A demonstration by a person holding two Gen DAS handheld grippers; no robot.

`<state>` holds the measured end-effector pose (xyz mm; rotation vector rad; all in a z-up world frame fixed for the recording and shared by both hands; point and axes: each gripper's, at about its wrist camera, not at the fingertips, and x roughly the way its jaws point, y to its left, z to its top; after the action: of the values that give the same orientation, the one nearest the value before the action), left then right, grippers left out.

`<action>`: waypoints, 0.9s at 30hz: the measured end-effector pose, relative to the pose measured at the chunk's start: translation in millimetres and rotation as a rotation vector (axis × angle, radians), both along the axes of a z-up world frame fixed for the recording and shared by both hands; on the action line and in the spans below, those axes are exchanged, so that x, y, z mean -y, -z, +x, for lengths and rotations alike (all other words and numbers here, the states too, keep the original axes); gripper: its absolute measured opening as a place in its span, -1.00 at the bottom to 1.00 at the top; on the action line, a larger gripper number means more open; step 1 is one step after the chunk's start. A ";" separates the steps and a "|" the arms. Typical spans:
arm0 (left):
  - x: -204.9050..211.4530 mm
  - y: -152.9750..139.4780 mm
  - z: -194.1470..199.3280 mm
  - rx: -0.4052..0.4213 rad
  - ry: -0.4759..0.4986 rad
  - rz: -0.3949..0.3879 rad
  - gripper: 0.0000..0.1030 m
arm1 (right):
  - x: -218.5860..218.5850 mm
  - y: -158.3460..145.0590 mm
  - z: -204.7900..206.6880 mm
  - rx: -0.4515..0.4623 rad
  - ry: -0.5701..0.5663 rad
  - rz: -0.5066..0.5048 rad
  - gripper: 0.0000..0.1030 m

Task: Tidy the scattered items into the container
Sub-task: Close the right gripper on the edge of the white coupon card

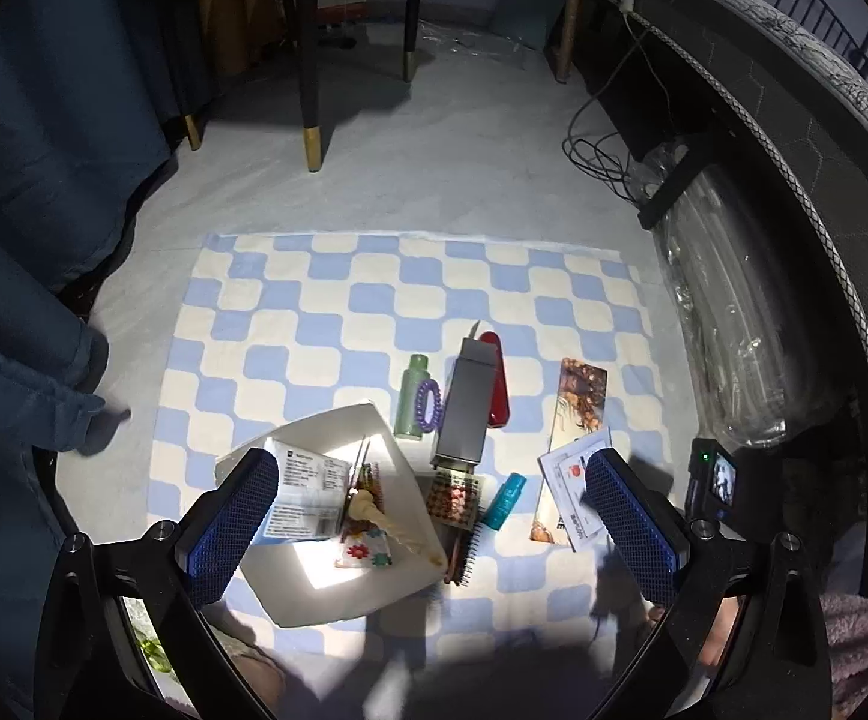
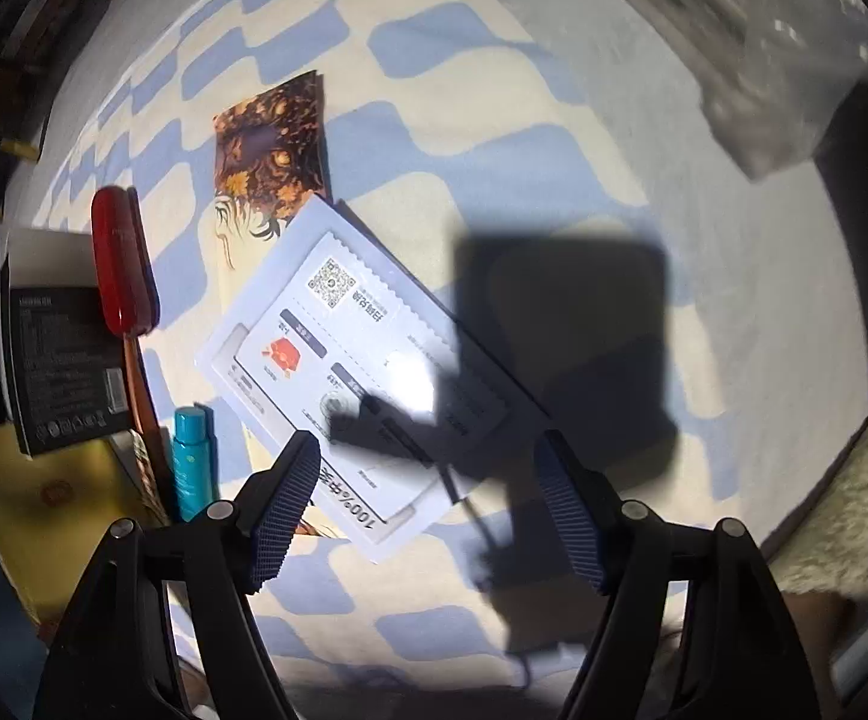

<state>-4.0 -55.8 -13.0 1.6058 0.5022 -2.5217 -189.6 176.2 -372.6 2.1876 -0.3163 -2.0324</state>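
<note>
Left wrist view, one white container [image 1: 410, 582], two bottles, both grippers' jaws wide apart, empty.

Harsh overhead light glares off the white card [image 2: 368, 372], casts hard shadows; dim, warped fisheye edges.

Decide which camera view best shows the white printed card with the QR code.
The right wrist view: the white printed card with the QR code fills its centre, print visible, lying on a long illustrated booklet. The left wrist view shows it small, partly hidden by a gripper finger.
</note>
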 end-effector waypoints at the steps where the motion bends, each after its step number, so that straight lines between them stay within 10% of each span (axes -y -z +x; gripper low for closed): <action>1: 8.2 1.9 -2.4 0.005 0.010 -0.001 1.00 | -4.5 6.5 0.4 0.026 0.045 -0.029 0.45; 10: 23.6 17.3 -22.1 0.045 -0.003 0.027 1.00 | -3.3 23.0 18.6 0.072 0.132 0.013 0.40; 12: 24.1 18.6 -21.6 0.050 -0.012 0.034 1.00 | 1.6 17.9 19.2 0.046 0.098 0.084 -0.55; 14: 25.1 18.5 -22.0 0.046 -0.012 0.037 1.00 | 2.0 20.3 21.2 0.070 0.111 0.036 -0.96; 23: 24.3 20.1 -11.6 0.035 -0.028 0.053 1.00 | -3.0 0.2 31.4 -0.008 0.111 -0.100 -0.98; 27: 23.8 21.7 -9.8 0.049 -0.046 0.064 1.00 | -21.3 3.3 6.5 0.024 0.111 -0.063 -0.56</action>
<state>-13.9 -79.6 -34.7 1.6530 0.6127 -2.4506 -183.2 197.5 -375.9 2.2046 -0.5077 -2.0231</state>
